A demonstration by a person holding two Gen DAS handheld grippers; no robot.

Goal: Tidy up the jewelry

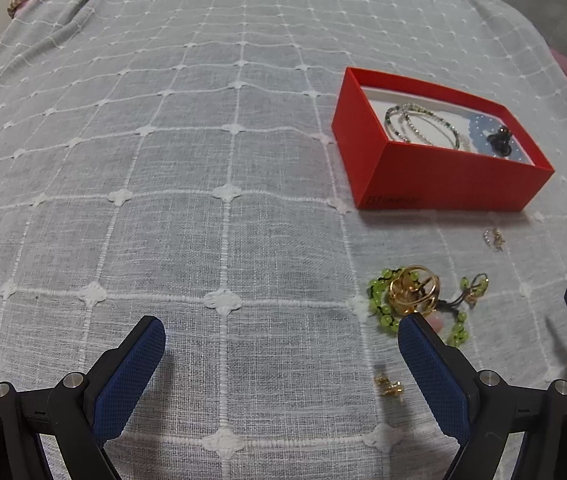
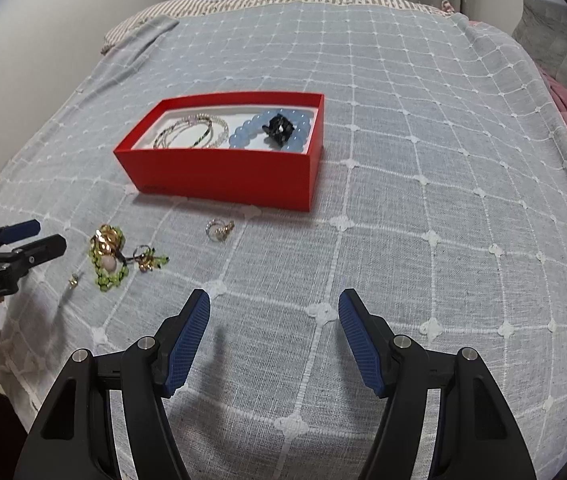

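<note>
left gripper (image 1: 281, 334): held released, nothing between jaws | right gripper (image 2: 274, 312): held released, empty | green bead bracelet (image 1: 381, 308): laid outside red box (image 1: 443, 176)

open cloth: the grey checked bedspread (image 2: 423, 208) lies bare to the right of the red box (image 2: 219, 176) and across its whole far half
left side: bare cloth too left of the left gripper (image 1: 281, 332)
obstacle: the red box stands upright on the cloth, open-topped, walls all round
clutter: green bead bracelet with gold rings (image 1: 407, 296) lies just in front of the box, touching the left gripper's right finger in view
small bits: ring pair (image 2: 219, 230) near the box front; gold earring (image 1: 389, 386) between the left fingers' line and the beads
between grippers: right gripper (image 2: 275, 312) has clear cloth under its spread jaws
</note>
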